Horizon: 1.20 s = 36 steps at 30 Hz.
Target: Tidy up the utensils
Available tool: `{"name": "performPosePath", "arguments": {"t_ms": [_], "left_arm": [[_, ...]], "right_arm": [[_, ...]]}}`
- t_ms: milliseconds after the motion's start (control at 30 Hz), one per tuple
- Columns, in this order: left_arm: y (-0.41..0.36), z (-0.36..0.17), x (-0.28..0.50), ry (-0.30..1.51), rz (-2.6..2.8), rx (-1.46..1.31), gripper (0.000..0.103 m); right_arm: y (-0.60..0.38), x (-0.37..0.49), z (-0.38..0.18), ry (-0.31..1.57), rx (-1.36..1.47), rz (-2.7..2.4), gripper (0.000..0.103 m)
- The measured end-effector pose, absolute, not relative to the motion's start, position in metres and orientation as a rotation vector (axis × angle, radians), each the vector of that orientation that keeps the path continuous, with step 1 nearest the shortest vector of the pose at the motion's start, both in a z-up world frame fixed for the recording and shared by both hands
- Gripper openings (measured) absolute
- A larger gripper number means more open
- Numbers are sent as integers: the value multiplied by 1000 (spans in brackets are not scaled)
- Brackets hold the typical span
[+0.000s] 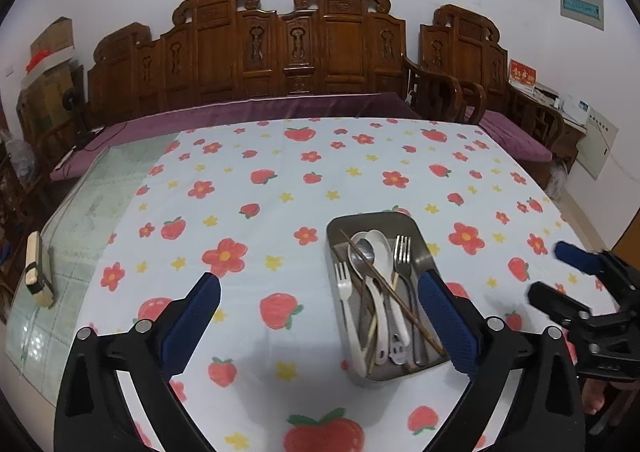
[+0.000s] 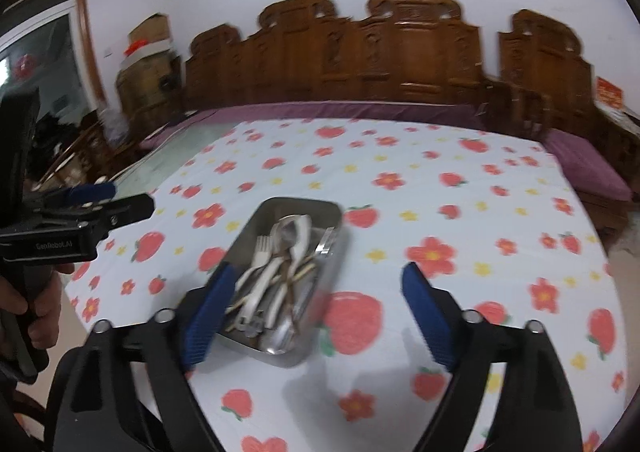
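Tray: we are seeing the rectangular steel tray [image 1: 416, 230] sitting on the strawberry-print tablecloth [image 1: 248, 172], piled with forks, spoons and chopsticks [image 1: 378, 292].
Axis: handles are pointing toward us.
Left gripper [image 1: 320, 308]: gaping empty, tray beside its right finger.
Right gripper [image 2: 316, 308]: gaping empty, tray by its left finger.

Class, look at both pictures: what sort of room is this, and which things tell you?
Probably a home living or dining room: a carved wooden bench with purple cushion, a strawberry-patterned tablecloth, and a steel tray of cutlery.
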State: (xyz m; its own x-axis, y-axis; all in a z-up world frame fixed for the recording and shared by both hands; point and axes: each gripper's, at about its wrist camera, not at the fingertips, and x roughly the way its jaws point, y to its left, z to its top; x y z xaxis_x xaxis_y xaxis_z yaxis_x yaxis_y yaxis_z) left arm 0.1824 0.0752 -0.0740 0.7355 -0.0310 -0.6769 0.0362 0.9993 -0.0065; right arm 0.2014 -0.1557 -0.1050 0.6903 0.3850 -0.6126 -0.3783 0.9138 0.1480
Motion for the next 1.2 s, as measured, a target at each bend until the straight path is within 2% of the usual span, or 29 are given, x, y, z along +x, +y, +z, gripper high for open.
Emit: {"name": "performPosePath", "arguments": {"t_ms": [67, 367, 833, 1200], "left_arm": [[72, -73, 181, 764, -22, -12, 95], [47, -59, 152, 730, -33, -19, 95], [5, -2, 81, 556, -36, -14, 95], [-8, 14, 54, 471, -23, 31, 95]], "right_arm": [[-167, 194, -99, 672, 22, 404, 101], [-208, 154, -71, 601, 31, 289, 101], [-232, 95, -9, 412, 31, 267, 101], [-240, 67, 6, 353, 23, 235, 100]]}}
